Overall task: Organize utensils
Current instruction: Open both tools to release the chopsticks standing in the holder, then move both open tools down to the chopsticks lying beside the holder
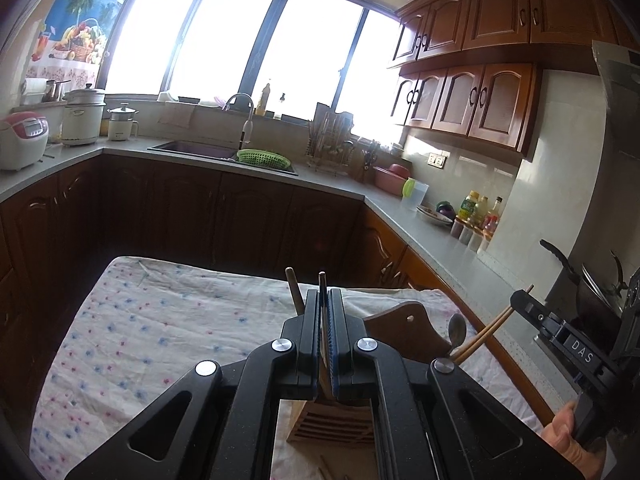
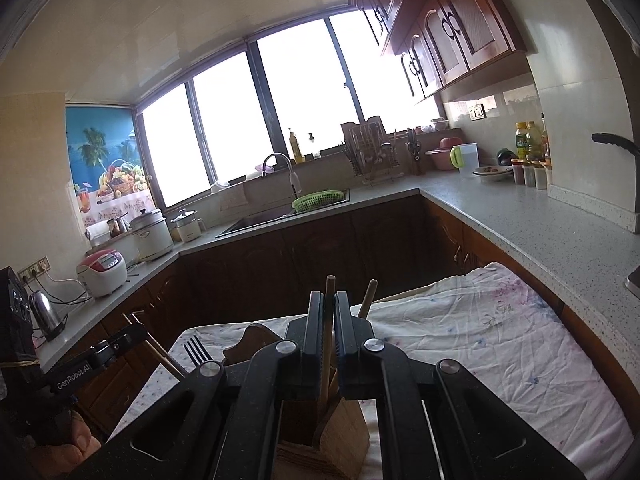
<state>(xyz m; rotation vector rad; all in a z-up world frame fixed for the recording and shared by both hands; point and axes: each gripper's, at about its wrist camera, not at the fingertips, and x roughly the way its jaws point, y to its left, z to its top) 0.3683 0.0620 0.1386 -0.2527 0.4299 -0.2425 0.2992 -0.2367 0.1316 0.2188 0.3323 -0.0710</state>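
Mid-insert: left claw (image 1: 323, 316) clamps a dark slim utensil handle (image 1: 322, 280), right claw (image 2: 329, 320) clamps wooden chopsticks (image 2: 329, 292), both over the slotted wooden holder (image 2: 340, 436) on the cloth-covered bench (image 1: 160, 320). Next: lower into slots, then release.

Left gripper (image 1: 323, 300) clamped on a thin dark utensil handle (image 1: 322, 280), right over the wooden holder (image 1: 332, 420) on the flowered cloth (image 1: 160, 340). A wooden stick (image 1: 294, 290) pokes up just left. Far right, the right gripper (image 1: 520, 300) pinches a chopstick (image 1: 488, 330); a spoon (image 1: 458, 326) stands nearby.
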